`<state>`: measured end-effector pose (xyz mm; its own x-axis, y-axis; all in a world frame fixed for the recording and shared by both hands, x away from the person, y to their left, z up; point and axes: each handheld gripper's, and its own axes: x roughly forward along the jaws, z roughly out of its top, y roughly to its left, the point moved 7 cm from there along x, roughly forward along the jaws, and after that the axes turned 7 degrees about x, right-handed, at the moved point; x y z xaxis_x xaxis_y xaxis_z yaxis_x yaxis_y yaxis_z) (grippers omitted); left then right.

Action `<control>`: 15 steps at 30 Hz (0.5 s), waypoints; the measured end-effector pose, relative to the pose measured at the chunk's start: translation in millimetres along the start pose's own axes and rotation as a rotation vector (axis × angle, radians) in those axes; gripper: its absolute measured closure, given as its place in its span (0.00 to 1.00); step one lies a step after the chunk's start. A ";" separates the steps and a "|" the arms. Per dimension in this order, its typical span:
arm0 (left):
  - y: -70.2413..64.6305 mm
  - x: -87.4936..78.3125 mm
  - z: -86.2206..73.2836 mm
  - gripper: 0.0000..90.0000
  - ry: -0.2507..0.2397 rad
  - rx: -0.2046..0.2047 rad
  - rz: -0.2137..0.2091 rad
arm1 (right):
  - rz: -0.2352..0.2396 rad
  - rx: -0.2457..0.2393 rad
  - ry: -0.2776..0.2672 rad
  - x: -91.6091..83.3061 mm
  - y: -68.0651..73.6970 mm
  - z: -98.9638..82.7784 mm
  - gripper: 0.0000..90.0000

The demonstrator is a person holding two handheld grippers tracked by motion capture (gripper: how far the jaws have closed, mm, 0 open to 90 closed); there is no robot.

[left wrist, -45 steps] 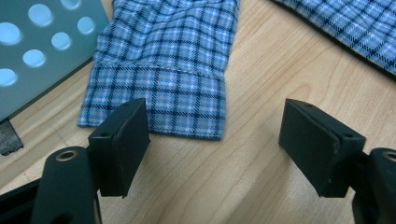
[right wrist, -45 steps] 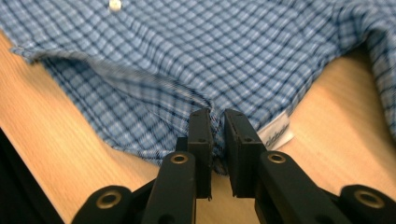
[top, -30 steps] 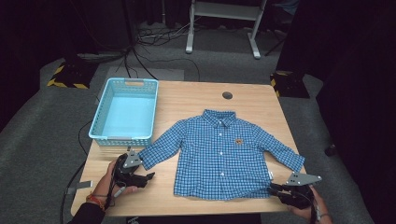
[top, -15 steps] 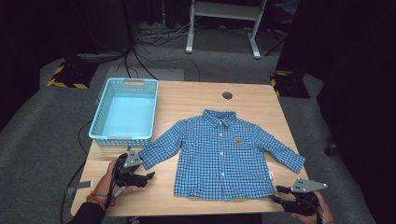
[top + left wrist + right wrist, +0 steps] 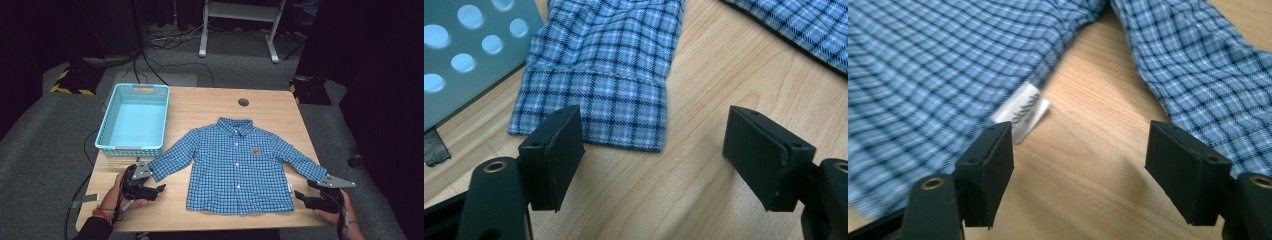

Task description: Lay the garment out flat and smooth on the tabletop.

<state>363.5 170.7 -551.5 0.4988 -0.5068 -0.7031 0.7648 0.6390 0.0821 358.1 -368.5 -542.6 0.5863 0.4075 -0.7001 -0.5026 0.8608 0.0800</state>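
A blue checked shirt (image 5: pixel 240 170) lies flat and face up on the wooden table (image 5: pixel 210 102), sleeves spread. My left gripper (image 5: pixel 156 189) rests on the table at the left sleeve's cuff (image 5: pixel 594 112). It is open (image 5: pixel 655 140), the cuff's edge just ahead of its jaws and touching neither. My right gripper (image 5: pixel 300 196) sits by the shirt's lower right corner, below the right sleeve (image 5: pixel 1198 75). Its jaws have just been opening and stand wide (image 5: pixel 1079 137) over bare wood. The white side label (image 5: pixel 1022 112) lies just beyond the left jaw.
A light blue perforated basket (image 5: pixel 134 122) stands at the table's left, its wall (image 5: pixel 464 65) close to the left cuff. A dark round hole (image 5: pixel 243 102) marks the far side of the table. Cables and a white frame (image 5: pixel 240 20) are on the floor beyond.
The right gripper has shifted a little to the right along the near edge. The left gripper and the shirt have stayed put.
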 end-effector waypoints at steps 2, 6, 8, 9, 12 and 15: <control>0.0 0.0 0.0 0.27 0.000 0.000 0.000 | -0.004 0.005 0.008 4.1 -2.6 0.8 0.30; 0.0 0.0 0.0 0.27 0.000 0.000 -0.001 | 0.002 0.005 0.001 9.8 -4.0 3.3 0.27; -0.1 0.0 0.0 0.27 -0.001 -0.002 -0.001 | -0.006 0.015 -0.003 11.2 -6.3 4.6 0.26; -0.1 0.0 0.0 0.27 -0.001 -0.002 -0.001 | -0.009 0.018 -0.003 11.5 -7.3 5.0 0.26; 0.0 0.0 0.0 0.27 -0.001 -0.001 -0.002 | -0.010 0.026 -0.022 13.4 -7.8 5.0 0.24; 0.0 0.0 -0.1 0.27 -0.002 0.001 -0.001 | -0.011 0.028 -0.030 14.1 -8.0 5.1 0.23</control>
<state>363.5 170.8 -551.6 0.4993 -0.5085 -0.7016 0.7655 0.6381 0.0823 373.6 -368.1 -549.4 0.6110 0.4066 -0.6792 -0.4785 0.8732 0.0923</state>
